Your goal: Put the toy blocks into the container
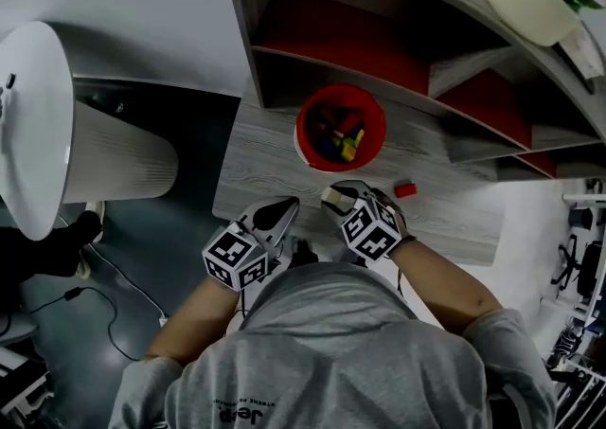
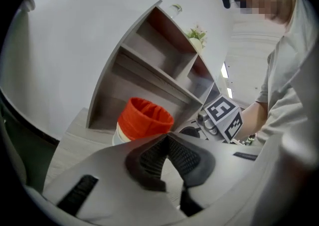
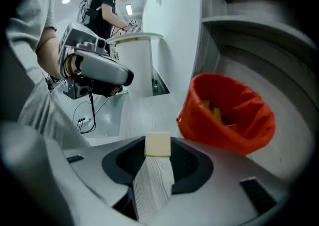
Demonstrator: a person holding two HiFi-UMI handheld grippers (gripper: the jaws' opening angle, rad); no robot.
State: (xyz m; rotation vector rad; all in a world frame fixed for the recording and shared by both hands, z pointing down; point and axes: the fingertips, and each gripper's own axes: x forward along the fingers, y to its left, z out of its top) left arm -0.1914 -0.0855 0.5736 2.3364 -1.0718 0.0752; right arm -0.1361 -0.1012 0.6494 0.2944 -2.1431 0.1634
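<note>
A cream block (image 3: 157, 144) is gripped in the half-closed right claw (image 1: 333, 198), to be carried over the container (image 3: 209, 125) and released; the left claw (image 2: 167, 137) is shut, empty.

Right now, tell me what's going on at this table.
A person works with a gripper in each hand. The right gripper is clamped on a cream block, near the red container, which has several coloured blocks inside. The left gripper is shut and empty. One red block lies on the table.
</note>
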